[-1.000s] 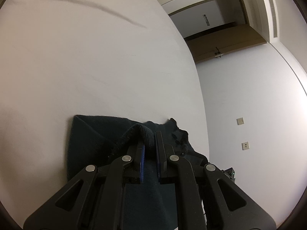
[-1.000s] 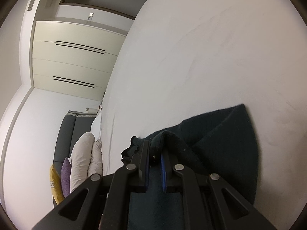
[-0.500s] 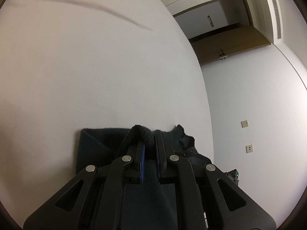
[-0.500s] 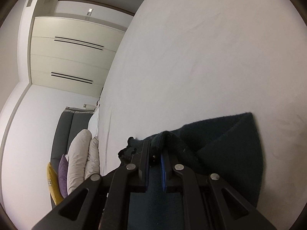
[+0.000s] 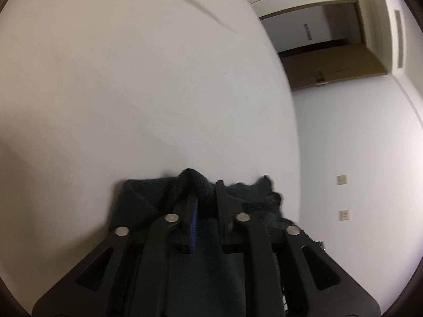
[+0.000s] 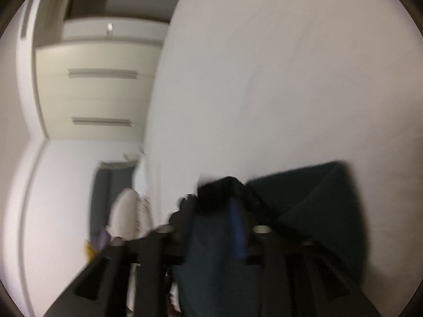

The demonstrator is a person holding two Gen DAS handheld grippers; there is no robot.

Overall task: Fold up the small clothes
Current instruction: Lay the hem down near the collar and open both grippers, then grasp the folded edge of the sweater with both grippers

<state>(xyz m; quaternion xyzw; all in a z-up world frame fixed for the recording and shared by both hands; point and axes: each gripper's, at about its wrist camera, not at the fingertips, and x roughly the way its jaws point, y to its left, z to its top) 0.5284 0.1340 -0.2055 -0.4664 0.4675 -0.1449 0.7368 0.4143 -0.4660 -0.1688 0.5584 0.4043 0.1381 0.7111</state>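
A dark teal knitted garment lies at the near end of a white bed sheet. A raised fold of it sits between the fingers of my left gripper, whose jaws are opening; the gap is a little wider and the pads look loosened from the cloth. The right wrist view is blurred by motion. There the same garment spreads to the right on the sheet. My right gripper has its jaws opening, clearly apart, with a bunched edge of the cloth still lying between them.
The bed's edge runs down the right of the left wrist view, with a brown door and wall sockets beyond. In the right wrist view, a cream wardrobe and a grey sofa with pillows lie past the bed's left edge.
Both grippers were shut on folds of the garment; now both sets of jaws have spread, the right far more. Both have sunk toward the sheet, and the right view has blurred.
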